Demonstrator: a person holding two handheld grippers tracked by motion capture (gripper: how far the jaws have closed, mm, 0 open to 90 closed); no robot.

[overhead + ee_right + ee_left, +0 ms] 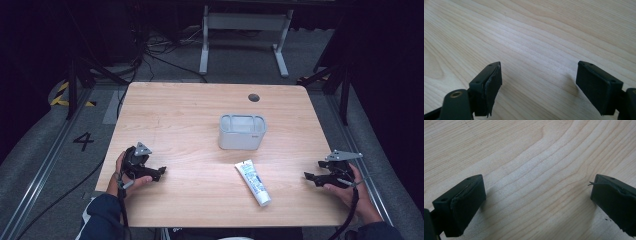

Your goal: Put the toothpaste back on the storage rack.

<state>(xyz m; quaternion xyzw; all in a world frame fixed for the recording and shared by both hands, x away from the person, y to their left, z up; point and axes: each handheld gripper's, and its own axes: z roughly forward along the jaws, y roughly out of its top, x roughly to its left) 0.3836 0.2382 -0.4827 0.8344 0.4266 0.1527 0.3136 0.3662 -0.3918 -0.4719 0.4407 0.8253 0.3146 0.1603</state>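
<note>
Resting on the wooden table point(165, 120), both grippers sit idle at its near corners, with the grey container taken as the landmark.

Grey container point(242, 132): stands upright a little right of the table's middle, its open top facing up, nothing touching it.

Toothpaste tube point(253, 182): lies flat on the wood just in front of the grey container, towards the person, slanted, with its cap end pointing at the near edge; it is apart from the container and from both grippers.

Left gripper point(161, 173): held in the person's left hand, well to the left of the grey container and nearer the person; jaws point towards the middle of the table. In the left gripper view point(537, 195) the two black jaws stand wide apart with bare wood between them.

Right gripper point(309, 177): held in the right hand, to the right of the grey container and nearer the person, near the tube's right side but not touching it. In the right gripper view point(539, 82) its jaws are spread, gripping nothing, only wood grain between them.
</note>
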